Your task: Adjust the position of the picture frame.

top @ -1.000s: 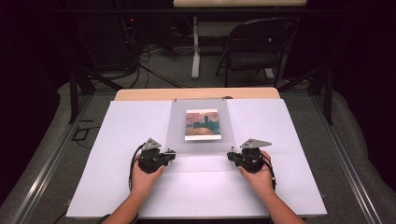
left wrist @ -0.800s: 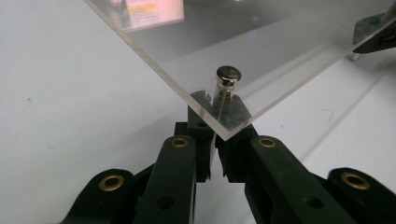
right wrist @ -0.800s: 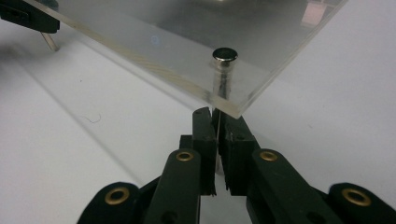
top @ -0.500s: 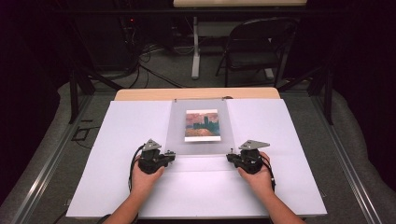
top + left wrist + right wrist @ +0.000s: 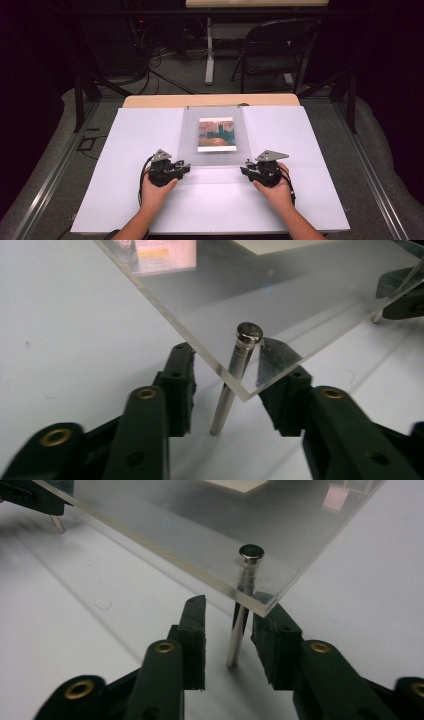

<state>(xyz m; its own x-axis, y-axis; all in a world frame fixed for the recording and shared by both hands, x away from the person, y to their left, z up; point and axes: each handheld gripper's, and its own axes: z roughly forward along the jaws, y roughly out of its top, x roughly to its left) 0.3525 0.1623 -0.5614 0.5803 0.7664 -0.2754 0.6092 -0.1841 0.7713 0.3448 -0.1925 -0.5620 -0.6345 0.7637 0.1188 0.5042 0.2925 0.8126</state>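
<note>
- Acrylic sheet (image 5: 215, 137) lies at the middle of the white table (image 5: 125, 190), with a small painting (image 5: 216, 134) under or on it; it is raised on thin metal pins at its near corners.
- We hold the left gripper (image 5: 184, 169) at the near left corner of the sheet and the right gripper (image 5: 245, 172) at the near right corner.
- In the left gripper view, the left pin (image 5: 235, 375) stands between the two jaws, which are spread and do not touch it. The pin leans a little, and its round head is above the corner of the sheet.
- In the right gripper view, the right pin (image 5: 243, 605) stands upright between the spread jaws, a bit closer to the jaw on the right of that view. Its head sits on top of the sheet.
- We judge that the step in hand is the approach to the two pins, before any grasp.
- The next move asks us to close each gripper on its pin below the sheet, both sides together, so the sheet does not tip.
- We should squeeze slowly, because the smooth thin pins may slip or lean more.
</note>
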